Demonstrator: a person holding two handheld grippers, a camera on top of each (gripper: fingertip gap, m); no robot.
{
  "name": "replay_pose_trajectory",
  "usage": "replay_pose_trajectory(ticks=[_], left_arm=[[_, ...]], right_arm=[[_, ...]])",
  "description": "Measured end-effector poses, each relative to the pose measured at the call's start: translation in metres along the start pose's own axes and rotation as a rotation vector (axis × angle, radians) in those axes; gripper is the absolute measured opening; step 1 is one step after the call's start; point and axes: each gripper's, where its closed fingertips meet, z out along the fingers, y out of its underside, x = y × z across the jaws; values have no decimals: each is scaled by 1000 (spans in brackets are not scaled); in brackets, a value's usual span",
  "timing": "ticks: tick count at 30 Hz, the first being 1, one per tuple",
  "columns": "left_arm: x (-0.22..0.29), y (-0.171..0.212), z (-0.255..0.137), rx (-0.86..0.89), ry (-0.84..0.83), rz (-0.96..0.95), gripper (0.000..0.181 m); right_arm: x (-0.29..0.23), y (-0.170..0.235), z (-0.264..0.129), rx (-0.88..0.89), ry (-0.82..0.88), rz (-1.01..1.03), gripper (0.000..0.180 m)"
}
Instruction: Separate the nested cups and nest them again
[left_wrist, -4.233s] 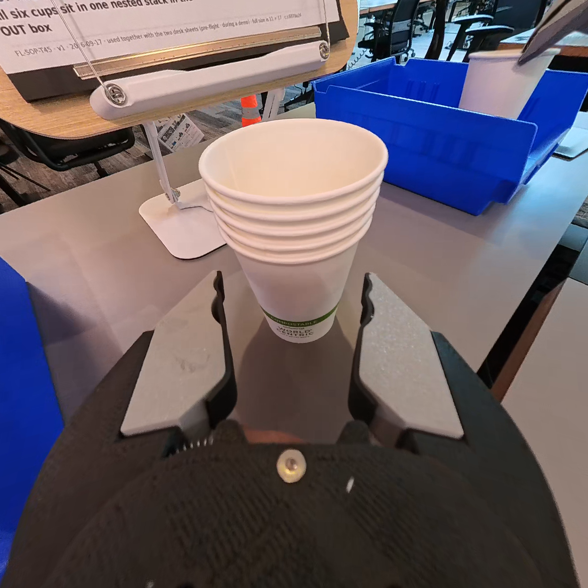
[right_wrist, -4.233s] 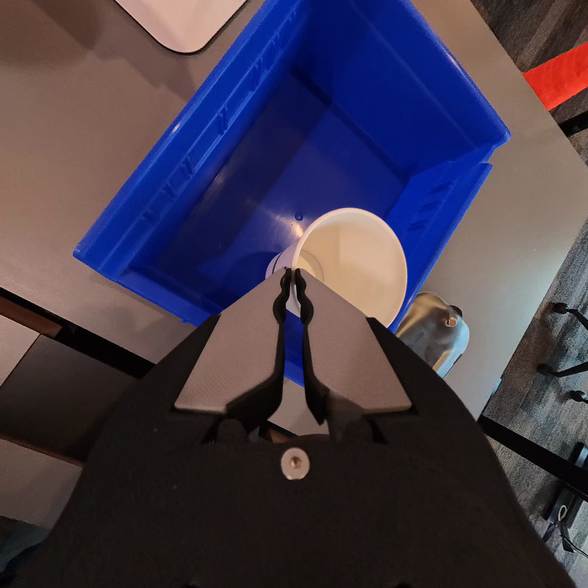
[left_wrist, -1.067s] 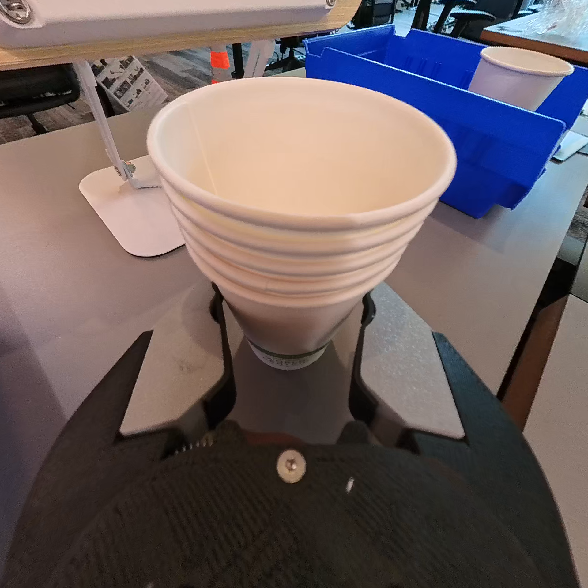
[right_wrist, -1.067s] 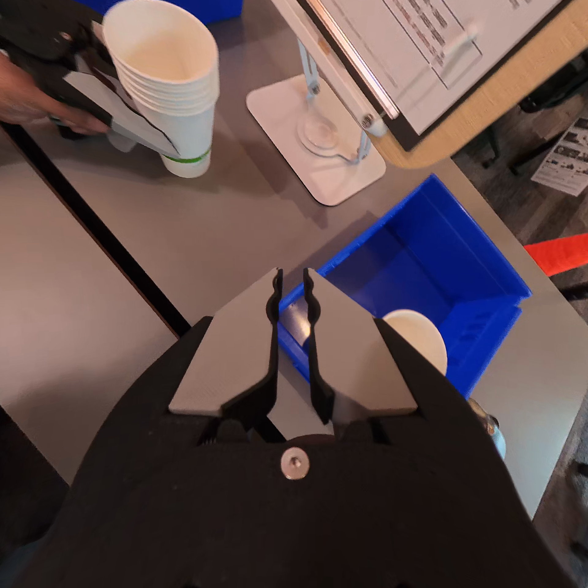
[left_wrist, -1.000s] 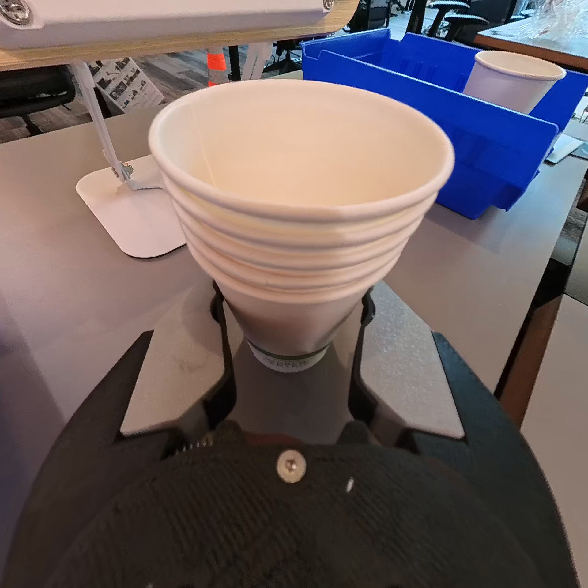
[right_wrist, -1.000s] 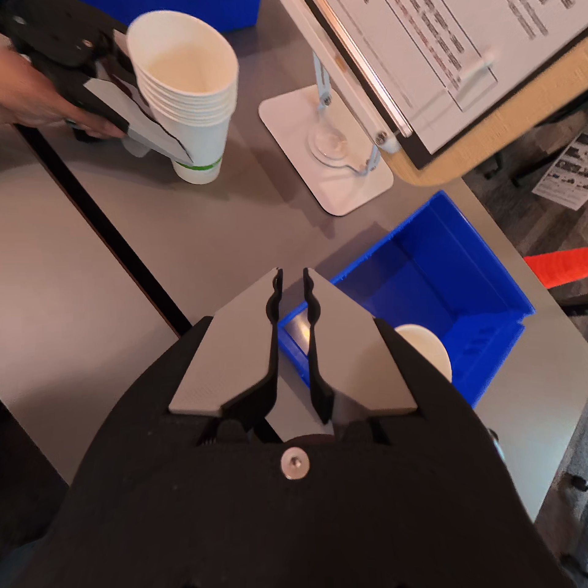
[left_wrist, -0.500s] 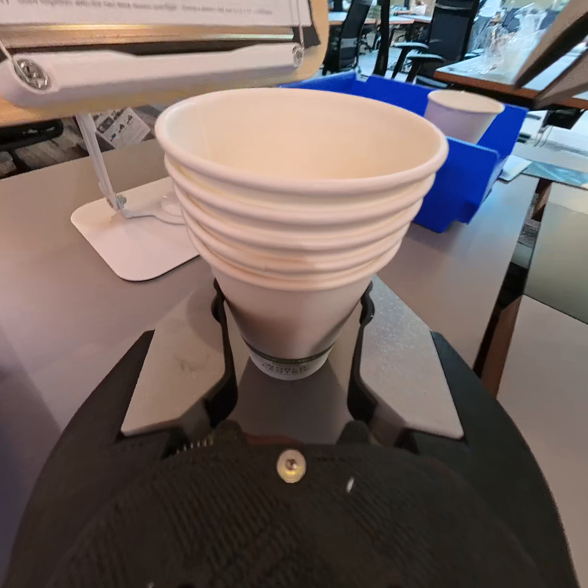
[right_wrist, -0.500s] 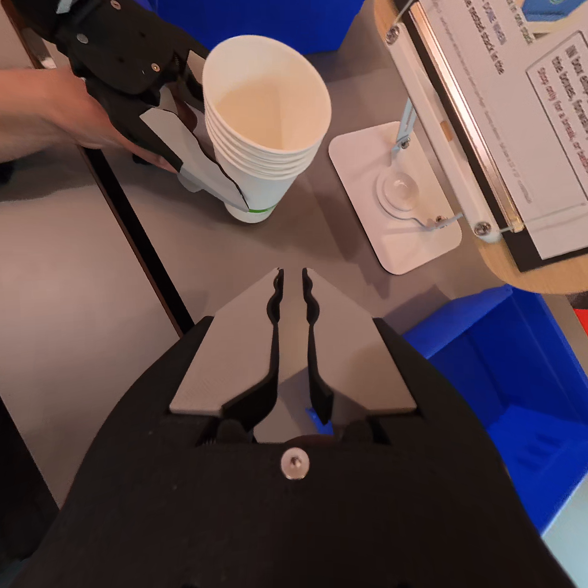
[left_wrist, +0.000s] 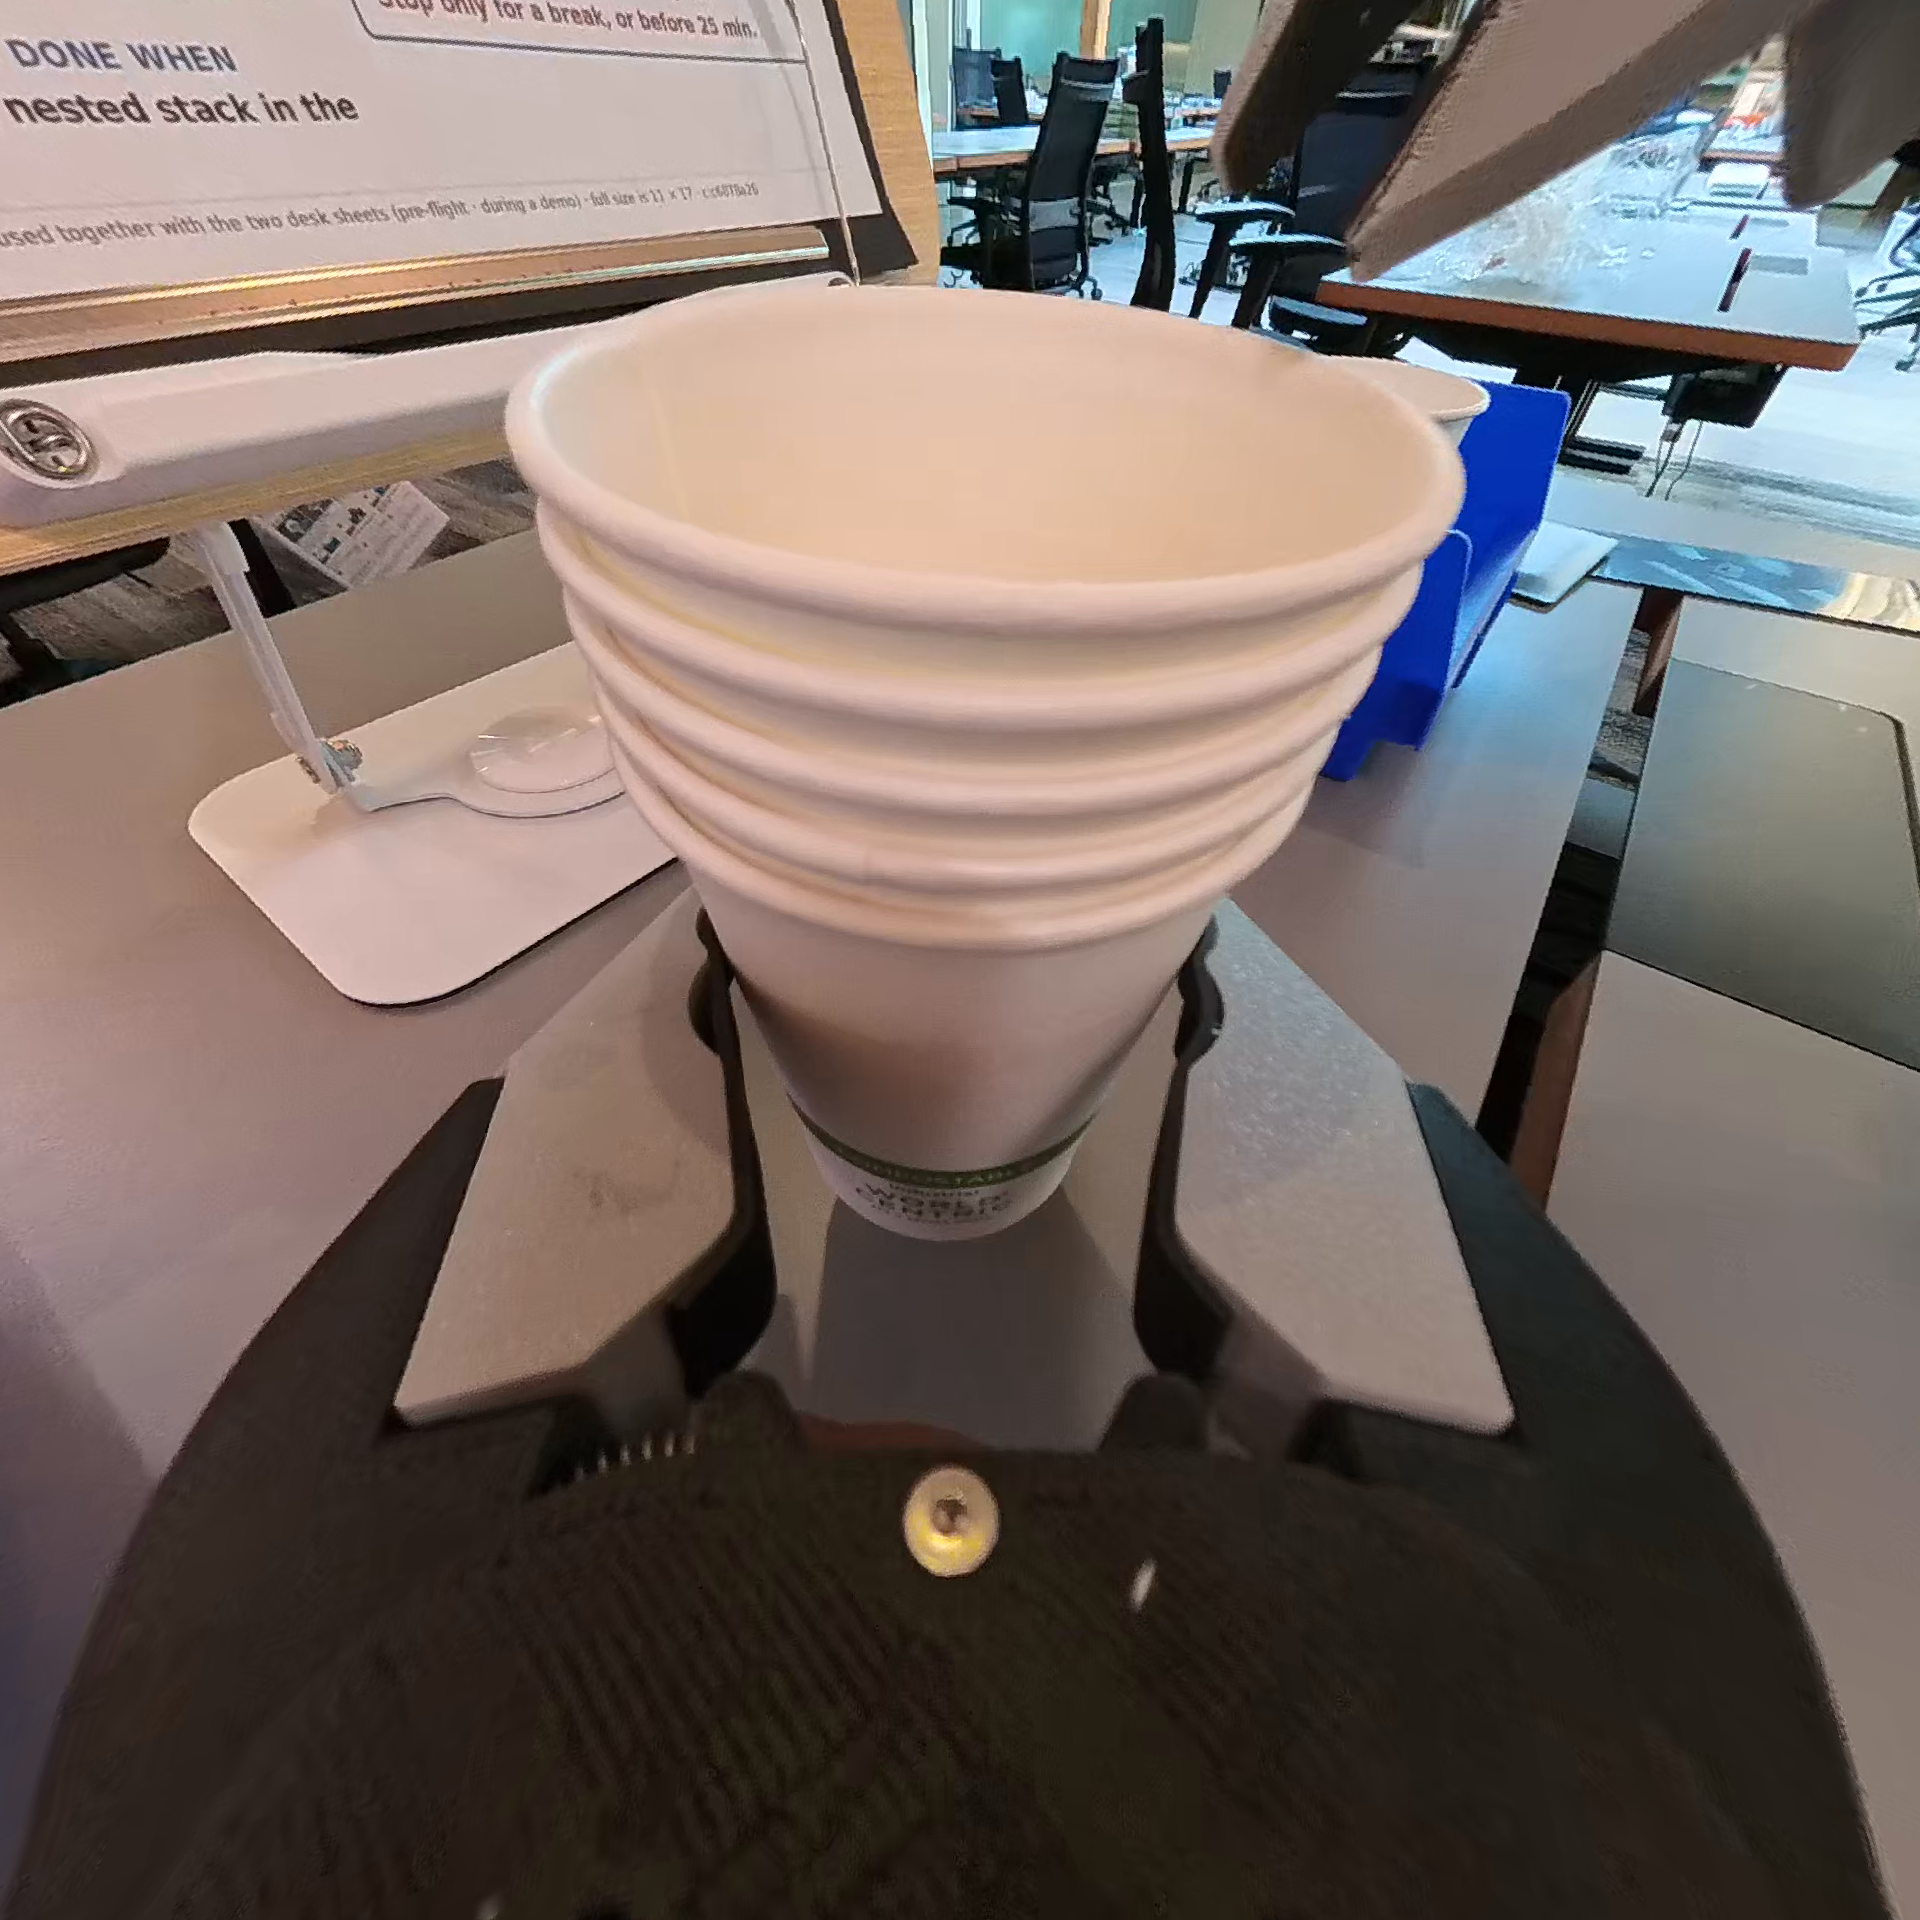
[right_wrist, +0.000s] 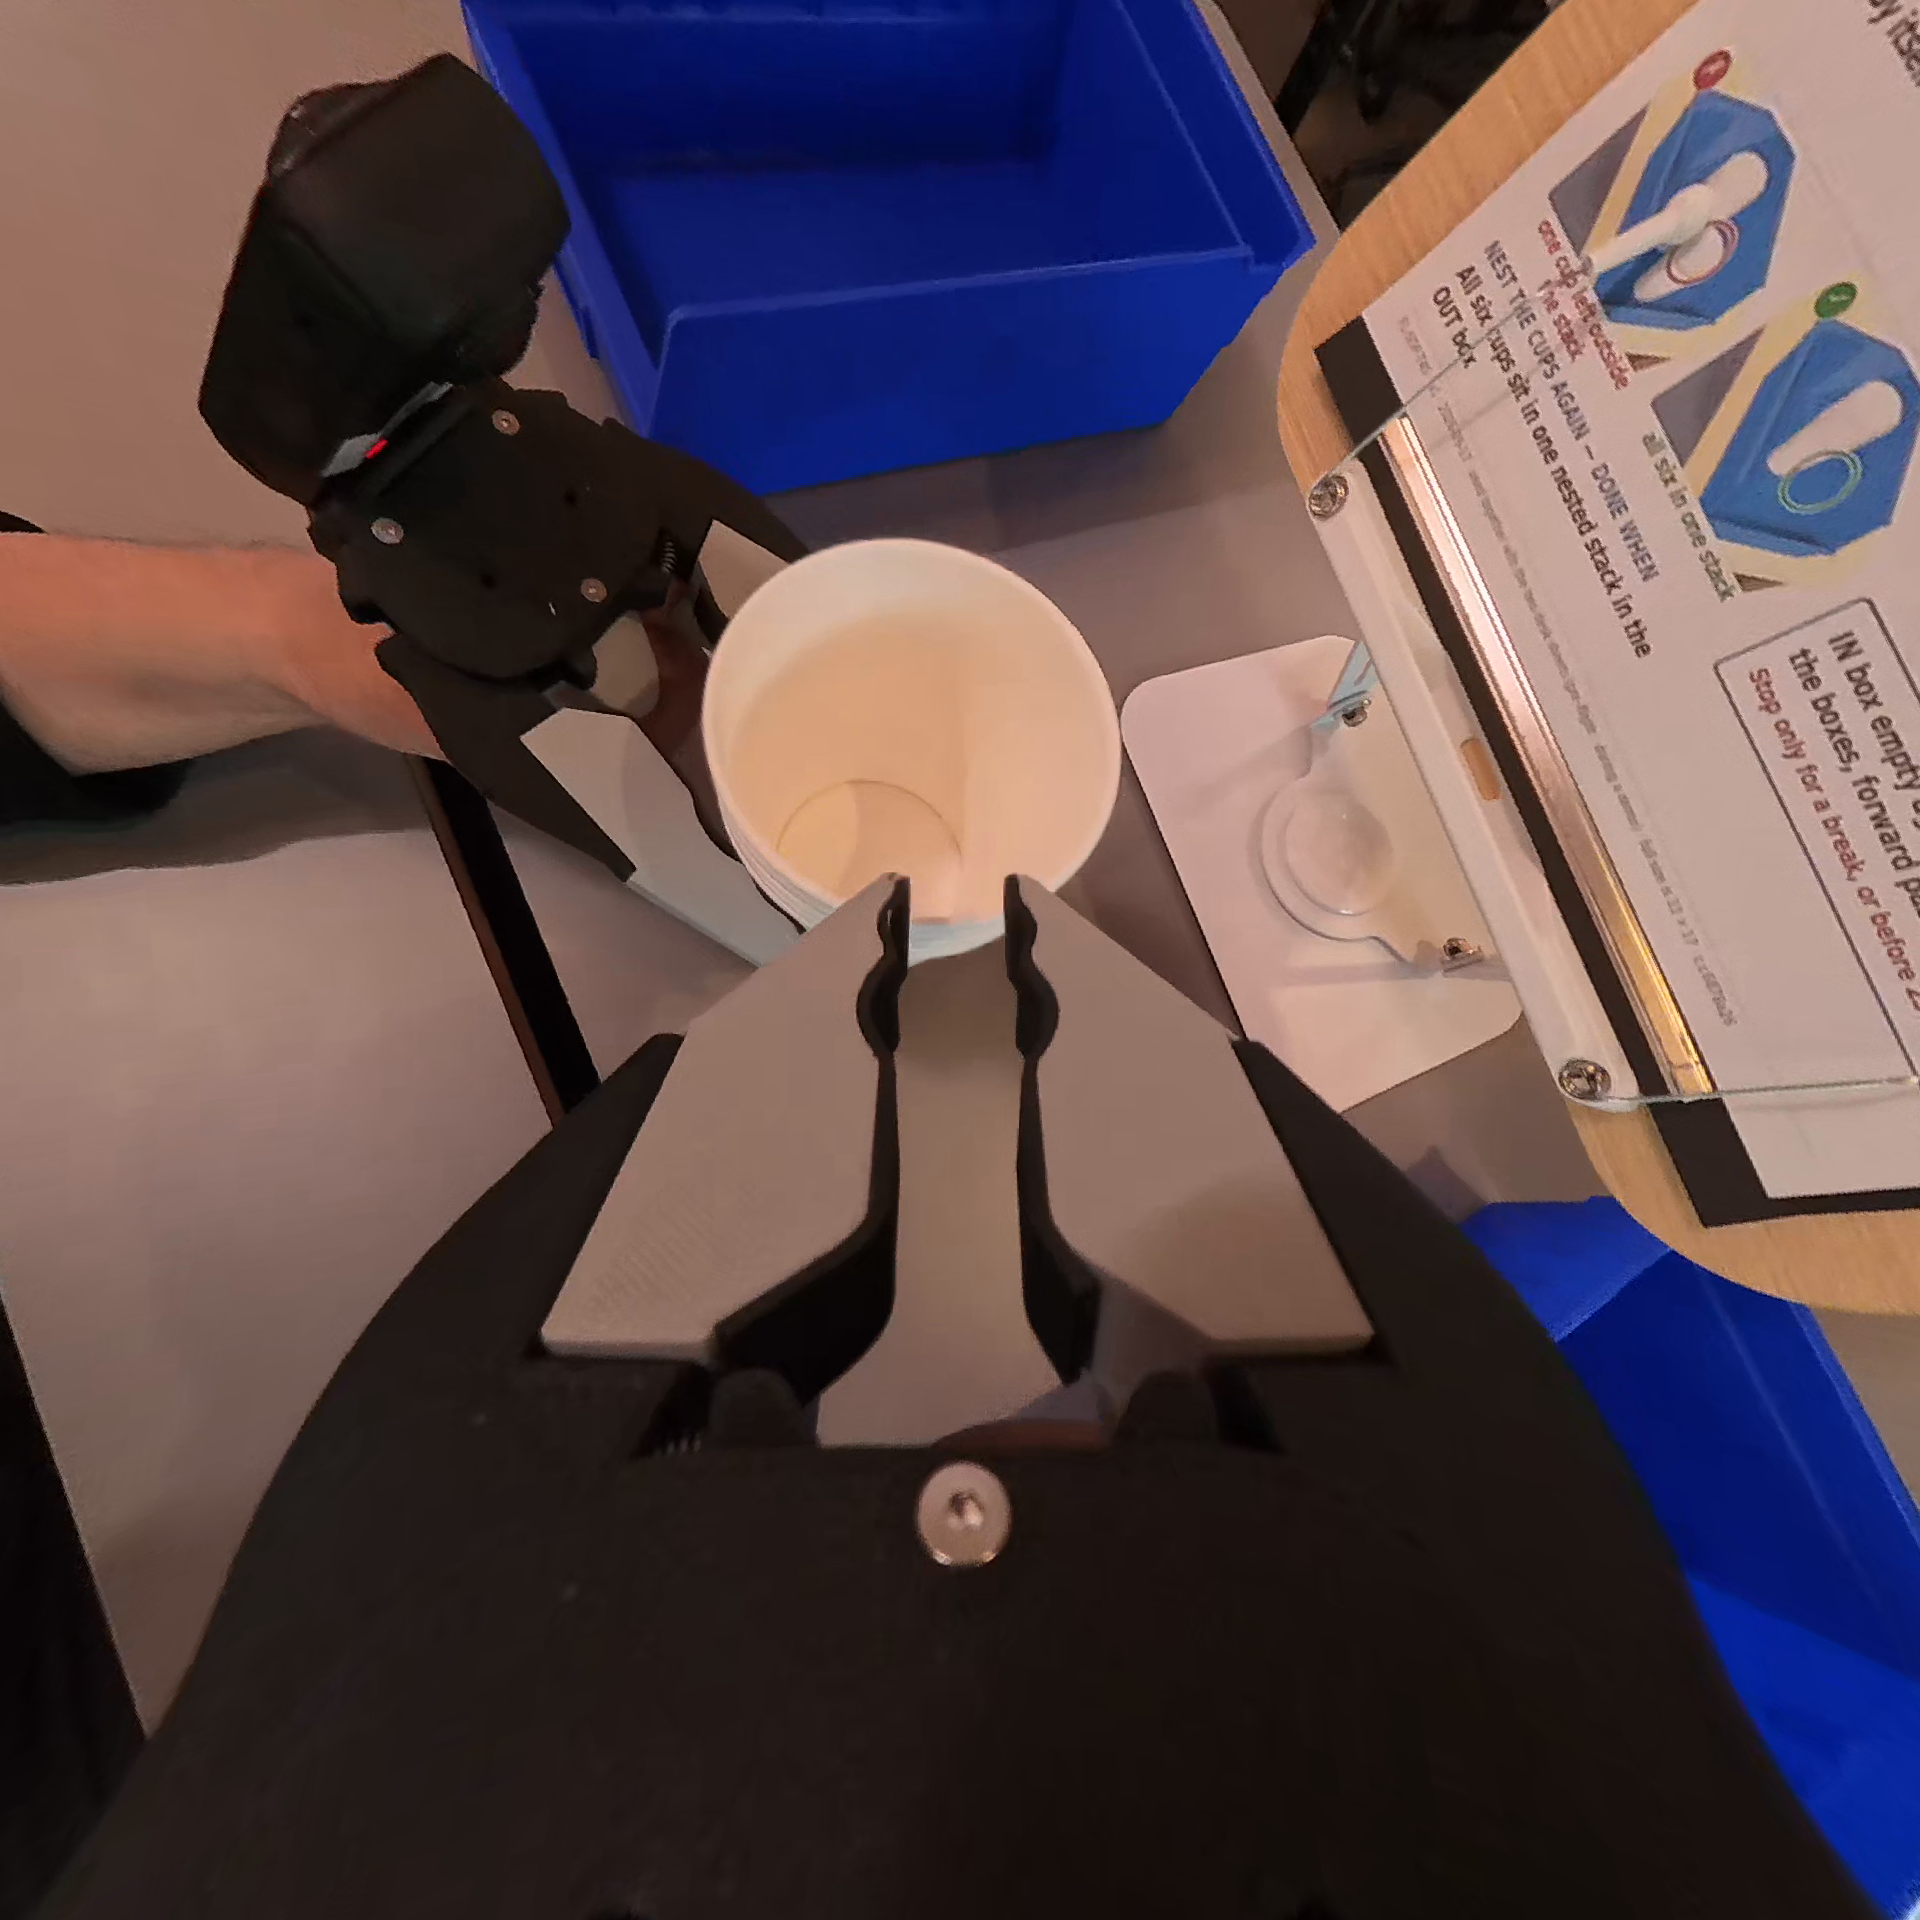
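Observation:
A stack of several nested white paper cups with a green band near the base stands on the grey table. My left gripper is shut on the stack's lower body, one finger on each side. From above, the stack shows with the left gripper's fingers against it. My right gripper is empty, with its jaws a narrow gap apart. It hovers over the near rim of the top cup and shows at the top right of the left wrist view. A single cup stands in a blue bin.
A sign board on a white stand is just beyond the stack; its base also shows in the left wrist view. An empty blue bin sits behind the left gripper. Another blue bin is at lower right. A dark table seam runs beside the stack. Some 10 centimetres of space lies between my two pairs of fingers.
My right gripper has moved from near the bin with the single cup to just above the stack, and its jaws have spread slightly. My left gripper still holds the stack.

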Motion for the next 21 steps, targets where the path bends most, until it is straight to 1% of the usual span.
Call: replay_pose_trajectory(ticks=[10,17,21], left_arm=[[4,-1,-1,5,15,1,87],[5,-3,-2,8,21,6,86],[7,-3,-2,6,25,10,86]], right_arm=[[-9,-11,8,-1,-19,-14,18],[-14,-16,13,-38,-38,-45,17],[-24,-14,19,-84,-93,-64,17]])
